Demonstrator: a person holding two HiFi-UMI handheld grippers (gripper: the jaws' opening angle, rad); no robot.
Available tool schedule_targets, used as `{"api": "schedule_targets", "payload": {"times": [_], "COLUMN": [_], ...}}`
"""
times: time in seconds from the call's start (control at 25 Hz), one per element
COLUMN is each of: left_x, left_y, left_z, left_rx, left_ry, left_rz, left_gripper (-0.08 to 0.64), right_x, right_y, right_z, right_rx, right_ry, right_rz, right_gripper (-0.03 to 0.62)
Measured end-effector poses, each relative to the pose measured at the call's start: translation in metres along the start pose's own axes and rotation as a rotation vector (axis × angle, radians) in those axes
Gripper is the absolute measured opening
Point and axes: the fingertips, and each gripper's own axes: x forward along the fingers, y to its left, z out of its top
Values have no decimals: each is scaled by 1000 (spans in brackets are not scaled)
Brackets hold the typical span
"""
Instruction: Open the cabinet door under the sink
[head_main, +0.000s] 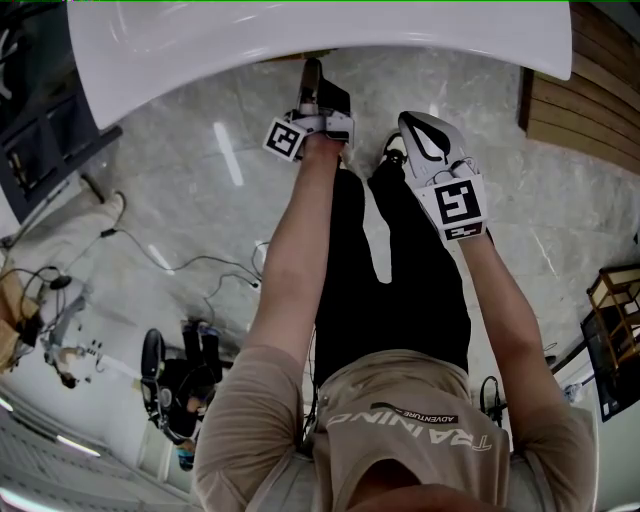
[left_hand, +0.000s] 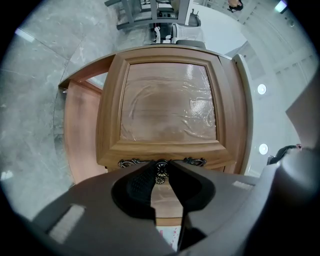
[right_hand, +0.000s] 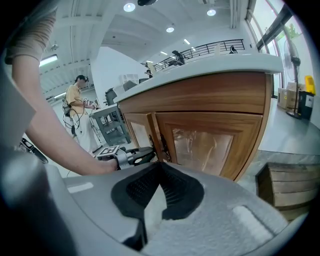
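Left gripper view: the left gripper (left_hand: 161, 173) jaws clamp the knob (left_hand: 160, 166) of the cabinet door (left_hand: 167, 107), which faces the camera under the sink (head_main: 300, 40). The door's handle plate (left_hand: 195, 161) runs across the frame along the near edge. The right gripper (right_hand: 160, 164) jaws are closed and empty, facing the adjacent door (right_hand: 210, 145).

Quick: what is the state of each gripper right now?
Left gripper: closed on the cabinet door handle.
Right gripper: closed, holding nothing.

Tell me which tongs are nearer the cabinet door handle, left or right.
Left. The left tongs are closed on the door handle itself; the right tongs are shut on nothing, held back from the cabinet front.
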Motion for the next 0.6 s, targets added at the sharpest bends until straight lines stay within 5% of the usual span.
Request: {"api": "schedule_targets", "payload": {"times": [0.6], "left_x": [-50], "left_y": [4], "left_z": [0], "left_rx": [17], "left_ry": [110], "left_rz": [-8], "left_gripper": [98], "right_x": [-21], "right_y": [24], "right_z": [-21], "right_rx": [-34], "right_ry": [32], "right_rz": [28], "right_gripper": [2]}}
